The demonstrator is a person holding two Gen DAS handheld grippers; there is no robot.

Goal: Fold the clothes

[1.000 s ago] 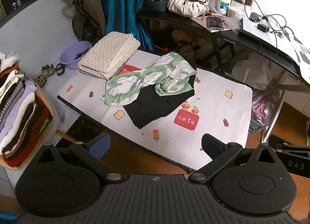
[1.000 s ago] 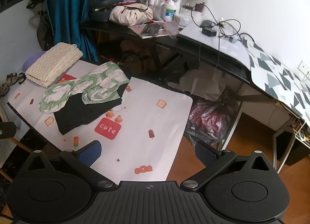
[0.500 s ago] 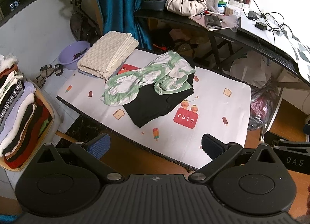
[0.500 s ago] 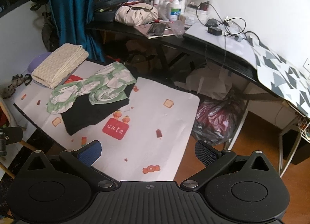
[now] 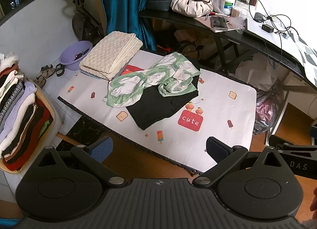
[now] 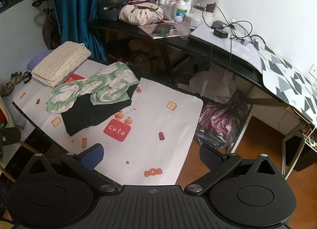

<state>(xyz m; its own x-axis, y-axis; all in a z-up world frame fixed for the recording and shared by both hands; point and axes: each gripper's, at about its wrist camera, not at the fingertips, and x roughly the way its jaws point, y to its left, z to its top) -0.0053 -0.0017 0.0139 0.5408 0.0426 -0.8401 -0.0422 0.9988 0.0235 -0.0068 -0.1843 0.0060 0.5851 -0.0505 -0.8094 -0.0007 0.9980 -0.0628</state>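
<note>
A crumpled green-and-white garment [image 5: 152, 78] lies on top of a black garment [image 5: 160, 104] in the middle of a low table with a white cartoon-print cover [image 5: 218, 106]. Both also show in the right wrist view, the green one [image 6: 93, 88] over the black one [image 6: 93, 112]. My left gripper [image 5: 157, 148] is open and empty, above the table's near edge. My right gripper [image 6: 151, 154] is open and empty, above the table's near right corner.
A folded cream blanket [image 5: 111, 54] lies at the table's far left. A stack of folded clothes [image 5: 17, 106] stands at the left. A cluttered black desk [image 6: 178, 38] runs behind. A dark plastic bag [image 6: 220, 120] sits on the floor at the right.
Both grippers have moved slightly, so the table and clothes have shifted a little in view. The clothes have not been touched. Both stay open.
</note>
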